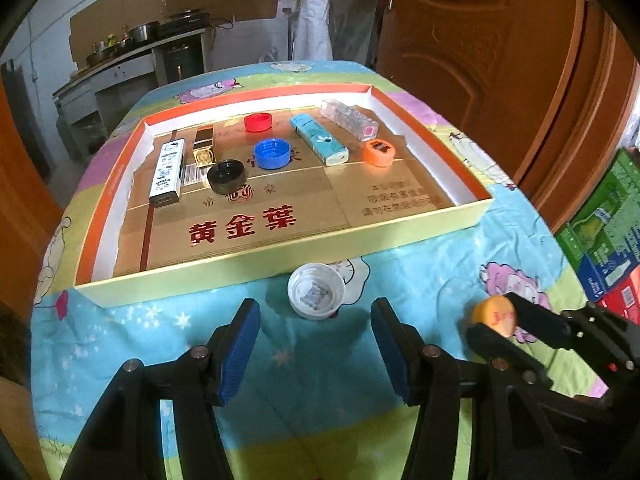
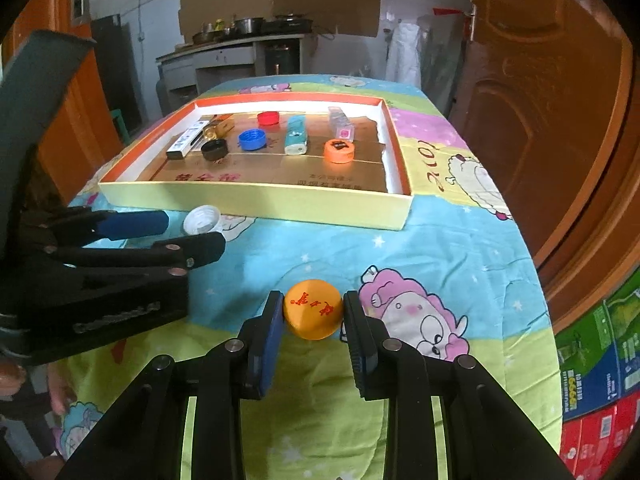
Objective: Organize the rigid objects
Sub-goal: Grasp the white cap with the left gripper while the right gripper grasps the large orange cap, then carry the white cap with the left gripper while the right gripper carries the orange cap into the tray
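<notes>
Cartoon-print cloth covers the counter [image 2: 460,240], where a shallow box tray [image 1: 280,268] near the far edge holds caps and lighters. On the near side, the right claw [image 2: 313,316] is clamped on a yellow bottle cap [image 2: 313,314]. Wide apart and gripping nothing, the left claw [image 1: 316,324] hovers just behind a white cap [image 1: 316,290] beside the tray's near wall.

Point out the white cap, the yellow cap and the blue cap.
white cap [image 1: 316,295], left wrist view, on its open inside.
yellow cap [image 2: 313,314], right wrist view, on its printed top.
blue cap [image 1: 272,153], left wrist view, on its hollow inside.
</notes>
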`<state>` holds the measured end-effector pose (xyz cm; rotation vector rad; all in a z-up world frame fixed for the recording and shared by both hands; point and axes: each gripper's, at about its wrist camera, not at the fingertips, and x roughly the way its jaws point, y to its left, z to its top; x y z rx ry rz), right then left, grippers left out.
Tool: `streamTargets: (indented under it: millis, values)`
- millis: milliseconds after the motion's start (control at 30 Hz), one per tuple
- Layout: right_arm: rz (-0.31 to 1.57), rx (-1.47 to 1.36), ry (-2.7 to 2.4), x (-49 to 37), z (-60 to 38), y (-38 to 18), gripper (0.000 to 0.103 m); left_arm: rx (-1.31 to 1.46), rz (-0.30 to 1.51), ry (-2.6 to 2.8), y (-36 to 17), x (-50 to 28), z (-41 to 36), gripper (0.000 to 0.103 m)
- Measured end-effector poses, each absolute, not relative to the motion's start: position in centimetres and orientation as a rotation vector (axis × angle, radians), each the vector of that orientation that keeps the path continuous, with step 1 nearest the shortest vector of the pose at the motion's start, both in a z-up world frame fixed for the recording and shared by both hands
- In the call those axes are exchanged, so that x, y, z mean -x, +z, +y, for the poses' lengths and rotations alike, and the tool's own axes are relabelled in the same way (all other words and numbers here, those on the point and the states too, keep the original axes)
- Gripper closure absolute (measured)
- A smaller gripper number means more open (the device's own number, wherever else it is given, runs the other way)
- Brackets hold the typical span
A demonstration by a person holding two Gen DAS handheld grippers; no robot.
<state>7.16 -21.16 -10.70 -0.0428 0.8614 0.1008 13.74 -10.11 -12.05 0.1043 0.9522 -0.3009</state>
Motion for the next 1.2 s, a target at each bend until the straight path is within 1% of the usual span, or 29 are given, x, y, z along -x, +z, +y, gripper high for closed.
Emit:
streamTargets:
  millis: [200, 300, 367, 433, 467, 733, 1200]
  values:
    - [0.855, 0.018, 0.102, -7.4, -21.8, -10.7, 0.072, -0.117, 0.957, -0.272, -12.7, -14.6, -10.5, 0.046]
    - [0.859, 0.004, 0.102, -7.5, -22.2, -10.9, 0.072, -0.122, 0.948, -0.256, -12.7, -14.6, -10.6, 0.048]
    - [0.861, -0.005, 0.101, -7.6, -22.4, -11.0, 0.072, -0.117, 0.943, -0.241, -12.7, -14.6, -10.6, 0.055]
    - [0.863, -0.013, 0.101, -7.7, -22.6, -11.1, 0.072, -0.104, 0.938, -0.236, -12.6, -14.6, -10.4, 0.069]
    - [0.864, -0.018, 0.101, -7.7, -22.6, -11.2, 0.072, -0.101, 0.938, -0.239, -12.5, -14.6, -10.5, 0.073]
    - [0.86, -0.037, 0.109, -7.7, -22.7, -11.1, 0.072, -0.07, 0.92, -0.229, -11.8, -14.0, -9.7, 0.073]
    - [0.802, -0.019, 0.13, -9.5, -21.3, -8.3, 0.072, 0.018, 0.85, -0.226, -7.6, -12.8, -6.4, 0.073]
